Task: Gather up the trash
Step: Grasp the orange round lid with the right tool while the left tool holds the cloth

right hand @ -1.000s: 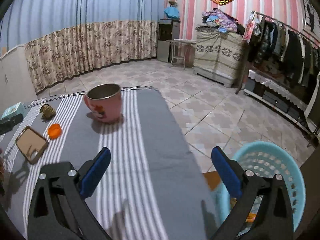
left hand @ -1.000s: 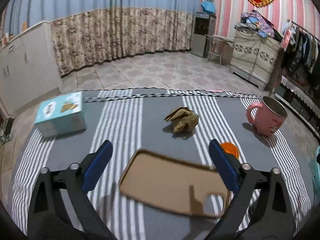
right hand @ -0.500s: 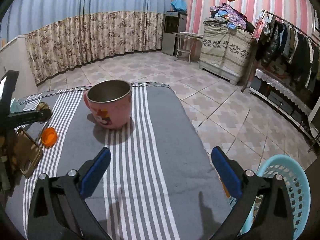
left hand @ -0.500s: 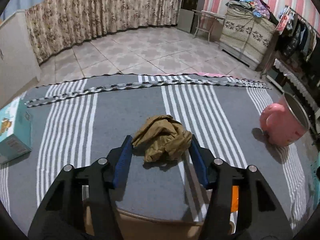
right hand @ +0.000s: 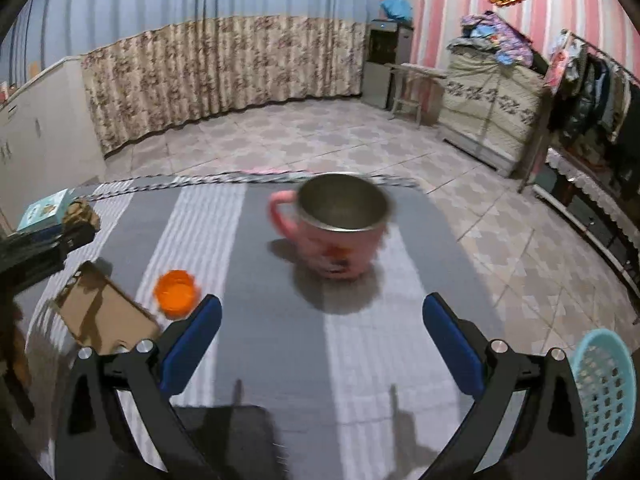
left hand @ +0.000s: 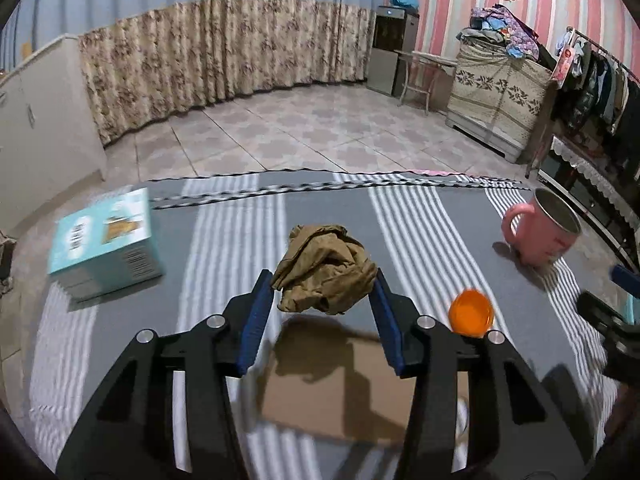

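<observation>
A crumpled brown paper wad (left hand: 325,266) sits between the blue pads of my left gripper (left hand: 322,282). The jaws are closing and both pads press on it. The wad hangs a little above the table, and its shadow falls on a flat cardboard piece (left hand: 340,392) below. An orange cap (left hand: 470,312) lies on the striped cloth to the right. My right gripper (right hand: 322,304) stands open over the cloth with nothing between its pads, facing a pink cup (right hand: 340,232). A light-blue basket (right hand: 604,396) stands on the floor at the right.
A teal box (left hand: 104,240) lies at the table's left. The pink cup (left hand: 544,232) stands near the right edge. The table's far edge drops to a tiled floor. Cabinets, a curtain and a clothes rack line the room.
My left gripper went forward over the cardboard, closed around the brown wad and drew back with it. My right gripper swung left toward the pink cup, so the basket slid to the view's right edge.
</observation>
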Motion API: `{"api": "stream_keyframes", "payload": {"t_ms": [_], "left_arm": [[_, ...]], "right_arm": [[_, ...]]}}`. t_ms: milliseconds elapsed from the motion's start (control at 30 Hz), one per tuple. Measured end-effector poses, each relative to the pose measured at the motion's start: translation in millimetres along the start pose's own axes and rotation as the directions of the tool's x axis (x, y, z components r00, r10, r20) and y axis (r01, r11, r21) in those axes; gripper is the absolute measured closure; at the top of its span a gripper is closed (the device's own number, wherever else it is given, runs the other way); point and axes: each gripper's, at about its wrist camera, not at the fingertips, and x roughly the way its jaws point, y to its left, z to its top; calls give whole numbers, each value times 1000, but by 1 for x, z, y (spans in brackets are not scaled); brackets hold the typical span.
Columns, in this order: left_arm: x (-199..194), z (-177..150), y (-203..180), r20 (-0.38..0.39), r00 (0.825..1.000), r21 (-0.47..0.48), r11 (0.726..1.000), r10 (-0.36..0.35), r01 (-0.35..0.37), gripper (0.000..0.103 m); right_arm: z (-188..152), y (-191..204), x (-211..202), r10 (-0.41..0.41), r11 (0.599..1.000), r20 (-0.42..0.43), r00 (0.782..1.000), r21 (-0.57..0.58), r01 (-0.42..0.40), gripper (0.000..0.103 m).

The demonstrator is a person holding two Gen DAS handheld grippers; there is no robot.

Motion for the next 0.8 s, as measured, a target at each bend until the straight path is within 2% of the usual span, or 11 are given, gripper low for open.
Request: {"api": "stream_keyframes", "payload": {"t_ms": [100, 233, 333, 367, 533, 567, 633, 667, 800], "left_arm": [[-19, -9, 20, 22, 1000, -38, 999, 11, -10, 55], [-31, -16, 42, 54, 996, -47, 997, 71, -68, 55], [-29, -20, 55, 46, 997, -70, 995, 67, -64, 55], [-29, -21, 58, 44, 996, -74, 995, 71, -68, 55], [-25, -24, 65, 37, 997, -97, 993, 72, -69, 55], [-24, -24, 65, 35, 997, -98, 993, 74, -70, 55], [-25, -26, 65, 33, 997, -98, 993, 75, -72, 55], [-24, -26, 65, 32, 997, -95, 993, 73, -70, 55], [-31, -24, 57, 42, 996, -77, 994, 78, -75, 55]], "right_arm": [[2, 26, 7, 24, 999, -10, 1000, -21, -24, 5], [3, 55, 24, 34, 998, -40, 999, -60, -36, 5], [3, 74, 41, 25, 994, -93, 995, -100, -35, 8], [4, 78, 46, 32, 994, -113, 993, -103, -44, 16], [7, 90, 63, 52, 992, -190, 981, -103, -72, 35], [4, 91, 66, 55, 991, -209, 976, -112, -80, 48], [2, 92, 68, 94, 988, -232, 968, -95, -119, 60], [2, 92, 67, 104, 988, -230, 968, -87, -127, 63], [2, 79, 56, 121, 989, -189, 974, -62, -135, 63]]}}
